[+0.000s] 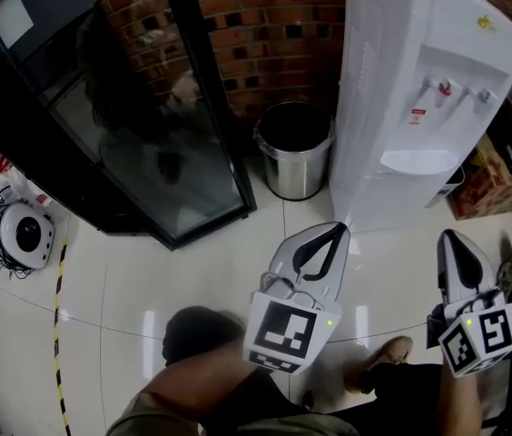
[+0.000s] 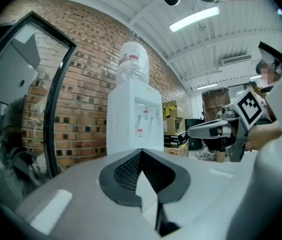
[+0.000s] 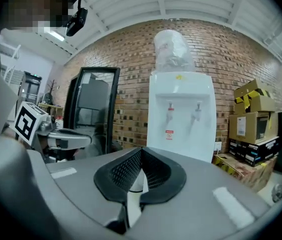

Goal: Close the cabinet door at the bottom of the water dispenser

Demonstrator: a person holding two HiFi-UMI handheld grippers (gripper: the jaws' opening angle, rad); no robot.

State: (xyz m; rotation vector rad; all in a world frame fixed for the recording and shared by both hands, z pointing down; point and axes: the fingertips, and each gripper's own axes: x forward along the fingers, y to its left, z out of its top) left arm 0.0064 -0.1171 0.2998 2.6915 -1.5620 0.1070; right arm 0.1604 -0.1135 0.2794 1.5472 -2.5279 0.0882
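The white water dispenser (image 1: 419,89) stands against the brick wall at the upper right, with a bottle on top (image 2: 133,66). Its lower cabinet is hidden in both gripper views by the jaws and steeply foreshortened in the head view, so I cannot tell how the door stands. My left gripper (image 1: 338,231) is held level before the dispenser's left corner, jaws together with nothing between them. My right gripper (image 1: 447,237) hangs further right, also shut and empty. Each gripper view faces the dispenser (image 3: 181,115) and shows the other gripper off to one side.
A steel waste bin (image 1: 294,148) stands left of the dispenser. A black glass-fronted cabinet (image 1: 120,107) leans at the upper left. Cardboard boxes (image 1: 487,184) sit at the right, a white round device with cables (image 1: 20,234) at the far left. My legs and shoe (image 1: 385,360) are below.
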